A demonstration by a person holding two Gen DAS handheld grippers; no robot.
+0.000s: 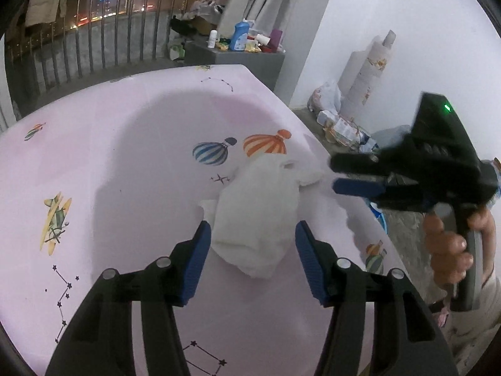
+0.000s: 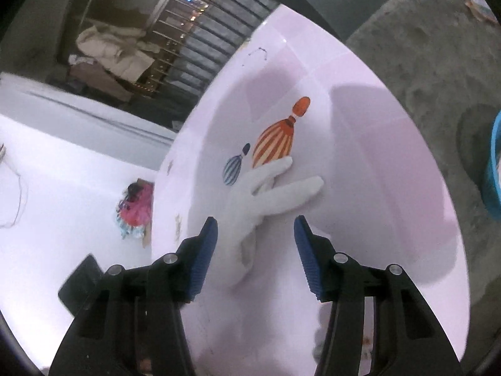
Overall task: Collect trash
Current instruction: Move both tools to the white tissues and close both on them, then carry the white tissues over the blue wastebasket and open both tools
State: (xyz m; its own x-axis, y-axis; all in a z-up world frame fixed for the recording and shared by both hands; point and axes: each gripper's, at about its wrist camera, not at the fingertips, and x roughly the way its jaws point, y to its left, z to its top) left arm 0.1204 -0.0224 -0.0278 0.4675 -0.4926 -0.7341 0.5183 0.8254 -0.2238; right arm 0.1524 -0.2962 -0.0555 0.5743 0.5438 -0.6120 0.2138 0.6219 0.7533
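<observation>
**Left wrist view: crumpled tissue between spread fingers**

Left wrist camera looks down on a bench (image 1: 131, 163) covered by a pale pink cloth printed with hot-air balloons, aeroplanes and star lines. A crumpled white paper tissue (image 1: 256, 216) lies on the cloth at 12 o'clock from the left hand-held gripper (image 1: 253, 232), whose blue-padded fingers stand wide apart with the near end of the tissue between them; the left pad looks just beside the paper, though contact cannot be told. At 3 o'clock the right hand-held gripper (image 1: 347, 174) hangs over the bench edge, held by a bare hand (image 1: 451, 247), its two fingers only slightly parted.

Right wrist camera shows the same tissue (image 2: 266, 194) spread in long folds at 12 o'clock from the right hand-held gripper (image 2: 255, 230), fingers wide apart and gripping nothing. An orange striped balloon print (image 2: 278, 144) sits just beyond the tissue. A blue round tub (image 2: 493, 169) stands on the grey floor at 3 o'clock, well apart from the bench.
</observation>
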